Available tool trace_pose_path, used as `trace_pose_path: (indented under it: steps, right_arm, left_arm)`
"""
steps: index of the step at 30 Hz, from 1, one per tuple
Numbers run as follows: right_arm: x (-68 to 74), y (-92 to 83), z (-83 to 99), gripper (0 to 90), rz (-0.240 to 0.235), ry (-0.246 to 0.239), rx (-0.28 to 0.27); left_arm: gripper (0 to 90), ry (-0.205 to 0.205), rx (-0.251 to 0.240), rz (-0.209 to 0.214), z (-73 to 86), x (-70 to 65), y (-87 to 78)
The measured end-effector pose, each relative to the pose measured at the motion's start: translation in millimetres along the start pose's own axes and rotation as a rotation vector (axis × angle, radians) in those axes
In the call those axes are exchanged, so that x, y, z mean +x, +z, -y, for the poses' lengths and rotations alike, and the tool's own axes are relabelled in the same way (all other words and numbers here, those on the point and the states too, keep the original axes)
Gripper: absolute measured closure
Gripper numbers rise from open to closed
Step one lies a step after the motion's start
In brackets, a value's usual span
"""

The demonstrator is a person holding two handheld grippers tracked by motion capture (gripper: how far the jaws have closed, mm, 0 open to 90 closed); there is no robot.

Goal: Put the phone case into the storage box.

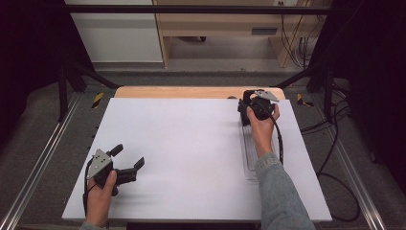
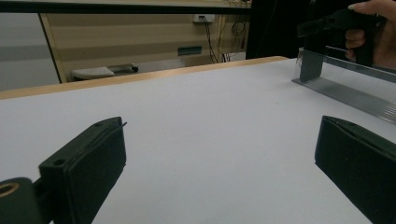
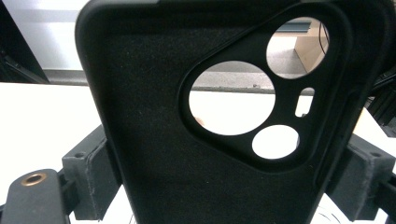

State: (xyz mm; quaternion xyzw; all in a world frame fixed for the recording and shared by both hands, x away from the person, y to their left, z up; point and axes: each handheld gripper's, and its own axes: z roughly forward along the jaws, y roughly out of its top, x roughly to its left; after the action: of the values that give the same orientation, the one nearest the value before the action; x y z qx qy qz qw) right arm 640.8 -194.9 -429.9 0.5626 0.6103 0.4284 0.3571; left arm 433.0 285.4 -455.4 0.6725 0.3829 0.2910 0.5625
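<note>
A: What have you got in your right gripper [image 1: 249, 116]?

B: You hold a black phone case [image 3: 219, 112] between its jaws. In the right gripper view the case stands upright, its inner side toward the camera, with the camera cut-outs at the upper right. Both pads press on its long edges, so the jaws stand wide, closed on the case.

A: And where is that on the bench [image 1: 191, 158]?

B: At the far right part of the white bench, close to the wooden strip along the back edge. Your right gripper sits at the far end of a clear plastic tray [image 1: 250, 153] that runs lengthwise under your forearm. I cannot tell whether the case touches the tray.

A: Your left gripper [image 1: 128, 158]?

B: It rests low at the near left of the bench, well apart from the case. Its jaws stand wide with nothing between them, just bare white surface in the left gripper view.
</note>
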Motion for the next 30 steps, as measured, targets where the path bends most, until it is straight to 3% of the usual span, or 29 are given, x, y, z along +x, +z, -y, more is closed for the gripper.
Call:
trace_pose_path:
  steps: [30]
  right_arm:
    - [1.6,2.2,-0.1,12.1,0.013,-0.019,-0.005]
  left_arm:
    - [2.4,0.007,0.005,0.003,0.4,-1.2,-0.1]
